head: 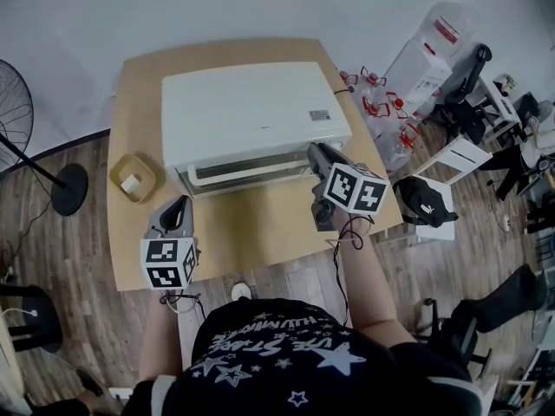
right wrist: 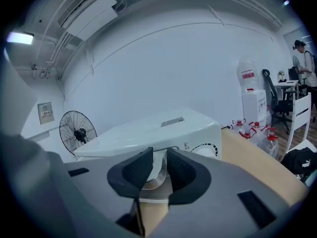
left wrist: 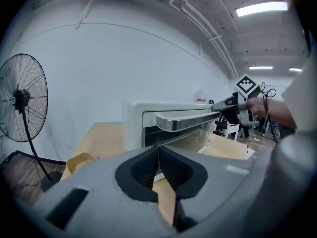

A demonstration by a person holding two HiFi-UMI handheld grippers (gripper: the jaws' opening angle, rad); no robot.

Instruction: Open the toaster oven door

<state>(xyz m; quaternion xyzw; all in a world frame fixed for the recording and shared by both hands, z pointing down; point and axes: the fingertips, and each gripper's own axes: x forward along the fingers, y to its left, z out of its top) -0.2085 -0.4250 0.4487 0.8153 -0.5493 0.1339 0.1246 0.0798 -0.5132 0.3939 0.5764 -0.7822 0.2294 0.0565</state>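
A white toaster oven (head: 251, 111) stands on the wooden table (head: 260, 228), its glass door tipped slightly outward at the top. Along the door's top runs a silver handle (head: 251, 174). My right gripper (head: 314, 156) is at the handle's right end, and in the right gripper view the handle (right wrist: 156, 175) sits between the pads, with the gripper (right wrist: 157, 165) shut on it. From the left gripper view the handle (left wrist: 188, 120) and the right gripper (left wrist: 220, 105) at its end both show. My left gripper (head: 178, 204) hangs over the table left of the door, shut (left wrist: 158, 152) and holding nothing.
A small tan tray (head: 133, 178) with a white object lies on the table left of the oven. A standing fan (head: 22, 137) is on the floor to the left. Water bottles (head: 381, 102), a dispenser, a black bag (head: 421, 199) and chairs crowd the right side.
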